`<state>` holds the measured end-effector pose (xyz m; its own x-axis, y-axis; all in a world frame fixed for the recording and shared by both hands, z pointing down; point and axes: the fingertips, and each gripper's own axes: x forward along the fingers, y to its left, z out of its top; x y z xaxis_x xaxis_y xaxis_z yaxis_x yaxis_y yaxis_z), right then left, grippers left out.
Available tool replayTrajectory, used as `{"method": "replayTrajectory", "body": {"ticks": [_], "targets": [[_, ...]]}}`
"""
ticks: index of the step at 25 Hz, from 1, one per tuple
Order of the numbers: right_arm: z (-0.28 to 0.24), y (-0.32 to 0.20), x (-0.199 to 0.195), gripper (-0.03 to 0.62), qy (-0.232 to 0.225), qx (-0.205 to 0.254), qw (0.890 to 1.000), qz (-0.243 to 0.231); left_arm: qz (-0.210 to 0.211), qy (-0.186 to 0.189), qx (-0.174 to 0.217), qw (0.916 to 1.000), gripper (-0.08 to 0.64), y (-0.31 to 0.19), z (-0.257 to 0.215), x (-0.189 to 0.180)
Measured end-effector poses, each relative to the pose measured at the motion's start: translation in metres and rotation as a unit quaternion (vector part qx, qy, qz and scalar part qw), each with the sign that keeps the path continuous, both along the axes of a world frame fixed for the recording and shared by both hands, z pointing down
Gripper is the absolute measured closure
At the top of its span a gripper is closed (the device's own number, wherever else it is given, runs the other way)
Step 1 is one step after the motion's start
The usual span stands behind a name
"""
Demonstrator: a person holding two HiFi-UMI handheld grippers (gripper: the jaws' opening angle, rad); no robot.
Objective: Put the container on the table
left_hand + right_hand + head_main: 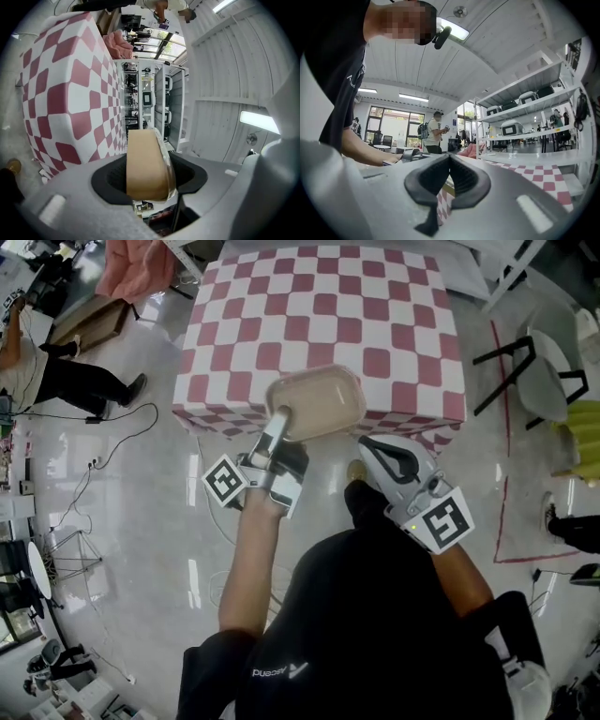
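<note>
A beige oblong container (319,401) hangs over the near edge of the red-and-white checkered table (319,306). My left gripper (281,420) is shut on its near rim. In the left gripper view the container (145,164) stands edge-on between the jaws of the left gripper (149,180), with the table's cloth (61,93) to the left. My right gripper (367,442) is shut and holds nothing, just short of the table's near edge and to the right of the container. In its own view the right gripper (450,164) has its pads together, and the table (534,171) lies beyond.
A white chair with black legs (548,371) stands right of the table, inside a red floor line (509,427). A person (56,371) and a cable (122,437) are on the floor at left. Pink cloth (141,268) lies at the back left. Shelves (525,112) stand beyond the table.
</note>
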<state>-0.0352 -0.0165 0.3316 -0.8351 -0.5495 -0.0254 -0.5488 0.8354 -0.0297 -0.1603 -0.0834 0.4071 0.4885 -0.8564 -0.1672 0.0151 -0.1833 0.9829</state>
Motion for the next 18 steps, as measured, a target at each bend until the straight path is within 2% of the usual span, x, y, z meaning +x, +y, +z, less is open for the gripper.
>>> {"method": "replayTrajectory", "body": {"ticks": [10,18], "targets": [[0.001,-0.134,0.014,0.589,0.004,-0.004,1.000,0.008,0.040,-0.037,-0.025,0.9982,0.331,-0.129,0.032,0.021],[0.013,-0.171,0.012,0.589,0.005,-0.018,0.999,0.026,0.089,-0.068,-0.044,0.9927,0.333,-0.182,0.060,0.037]]}}
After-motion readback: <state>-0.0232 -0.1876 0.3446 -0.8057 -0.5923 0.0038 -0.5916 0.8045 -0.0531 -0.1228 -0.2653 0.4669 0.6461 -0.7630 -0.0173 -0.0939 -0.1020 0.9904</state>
